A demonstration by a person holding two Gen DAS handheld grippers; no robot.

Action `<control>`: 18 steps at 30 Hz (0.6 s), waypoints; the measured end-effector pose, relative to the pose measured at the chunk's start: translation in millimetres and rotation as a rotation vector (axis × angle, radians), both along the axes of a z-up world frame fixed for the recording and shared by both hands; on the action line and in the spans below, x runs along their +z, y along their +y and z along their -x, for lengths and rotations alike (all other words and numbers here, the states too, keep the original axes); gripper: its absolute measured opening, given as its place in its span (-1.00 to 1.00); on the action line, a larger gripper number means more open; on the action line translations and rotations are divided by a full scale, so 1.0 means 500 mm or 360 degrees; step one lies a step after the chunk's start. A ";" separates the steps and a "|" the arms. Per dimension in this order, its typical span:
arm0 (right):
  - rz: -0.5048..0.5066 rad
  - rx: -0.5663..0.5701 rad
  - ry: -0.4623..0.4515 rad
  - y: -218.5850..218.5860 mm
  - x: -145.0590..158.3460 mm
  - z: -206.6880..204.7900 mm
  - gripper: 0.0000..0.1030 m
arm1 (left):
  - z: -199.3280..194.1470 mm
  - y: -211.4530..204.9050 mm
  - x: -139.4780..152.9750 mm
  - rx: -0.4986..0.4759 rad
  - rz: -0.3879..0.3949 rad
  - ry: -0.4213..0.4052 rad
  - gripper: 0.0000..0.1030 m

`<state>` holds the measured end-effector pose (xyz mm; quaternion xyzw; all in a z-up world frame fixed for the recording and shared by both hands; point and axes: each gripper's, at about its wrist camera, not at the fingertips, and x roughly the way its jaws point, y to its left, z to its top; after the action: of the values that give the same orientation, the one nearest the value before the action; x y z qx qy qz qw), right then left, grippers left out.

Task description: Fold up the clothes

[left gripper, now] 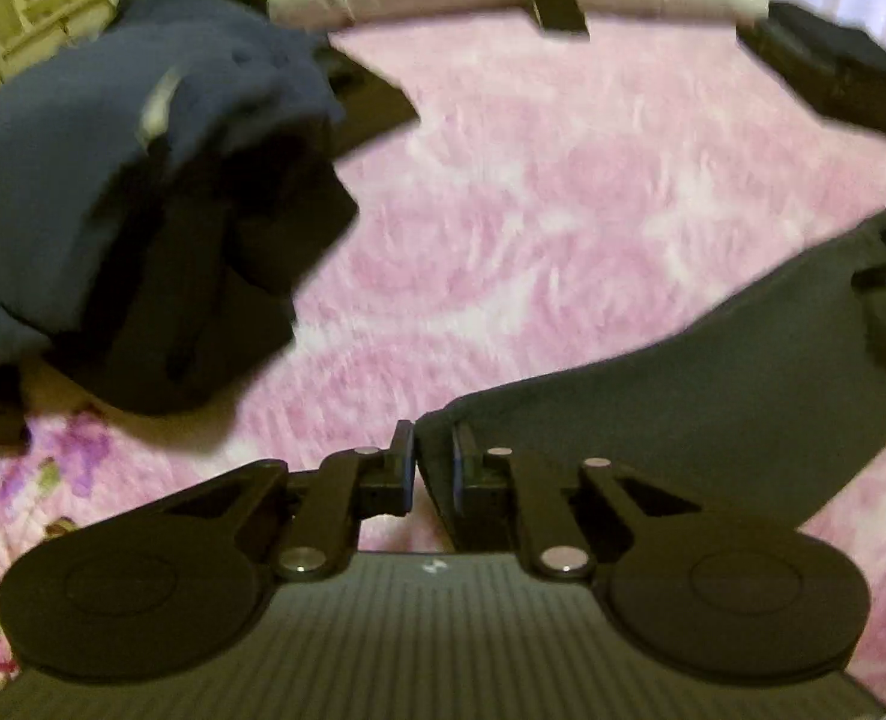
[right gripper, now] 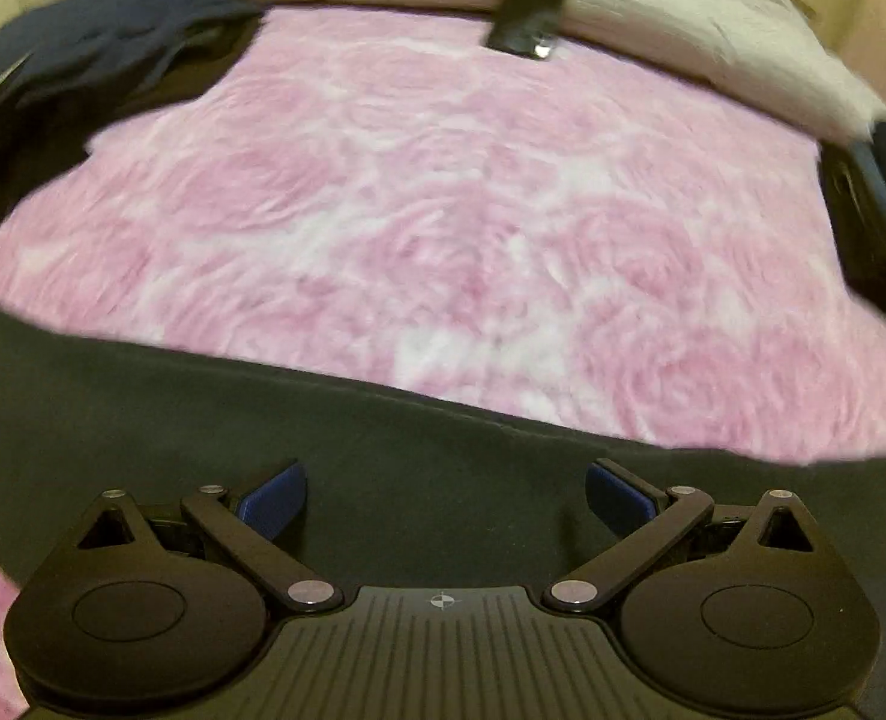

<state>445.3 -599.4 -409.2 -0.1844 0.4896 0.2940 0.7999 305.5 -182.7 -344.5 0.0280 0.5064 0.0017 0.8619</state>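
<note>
Left gripper (left gripper: 434, 468) clamped on the corner of a dark grey garment (left gripper: 713, 396), which stretches rightward over the pink blanket (left gripper: 533, 192). Right gripper (right gripper: 446, 498) spread wide, hovering over the same cloth. Heap of navy clothes (left gripper: 113, 180) far left.

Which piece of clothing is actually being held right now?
The dark grey garment, pinched in the left hand-held gripper; the navy pile lies untouched.
</note>
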 end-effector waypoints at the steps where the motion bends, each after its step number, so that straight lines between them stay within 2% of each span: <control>1: -0.0016 -0.0025 0.0039 -0.006 -0.009 -0.005 0.98 | -0.004 -0.003 -0.015 -0.0018 -0.0015 0.0052 -0.78; 2: -0.0039 -0.0048 0.0070 -0.013 -0.015 -0.009 0.98 | -0.006 -0.010 -0.020 -0.0033 -0.0041 0.0078 -0.77; 4: -0.0080 -0.0090 0.0088 -0.029 -0.016 -0.015 0.98 | -0.003 -0.034 0.003 -0.0051 -0.0121 0.0056 -0.60; 6: -0.0107 -0.0129 0.0017 -0.053 0.002 -0.016 0.98 | 0.000 -0.058 0.025 -0.0069 -0.0202 0.0034 -0.48; 9: -0.0038 -0.0178 -0.0096 -0.109 0.026 -0.045 0.97 | 0.005 -0.095 0.059 -0.0096 -0.0323 0.0002 -0.32; 10: -0.0003 -0.0174 -0.0124 -0.128 0.029 -0.057 0.97 | 0.001 -0.115 0.067 -0.0121 -0.0323 -0.0004 -0.27; 12: 0.0004 -0.0158 -0.0123 -0.168 0.030 -0.086 0.97 | -0.026 -0.181 0.072 -0.0211 -0.0206 0.0005 -0.27; 13: -0.0014 -0.0130 -0.0072 -0.191 0.025 -0.105 0.95 | -0.045 -0.219 0.062 -0.0252 -0.0145 0.0022 -0.27; 14: -0.0031 -0.0091 -0.0004 -0.209 0.017 -0.125 0.76 | -0.064 -0.257 0.053 -0.0293 -0.0083 0.0040 -0.27; 16: -0.0019 -0.0050 0.0061 -0.242 0.000 -0.167 0.64 | -0.101 -0.333 0.034 -0.0374 0.0040 0.0074 -0.27; 18: -0.0030 -0.0061 0.0040 -0.287 -0.013 -0.210 0.65 | -0.140 -0.404 0.000 -0.0442 0.0072 0.0137 -0.28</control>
<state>550.4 -742.9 -415.9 -0.1638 0.5002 0.2855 0.8009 375.5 -384.6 -344.5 0.0783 0.5340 -0.1301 0.8317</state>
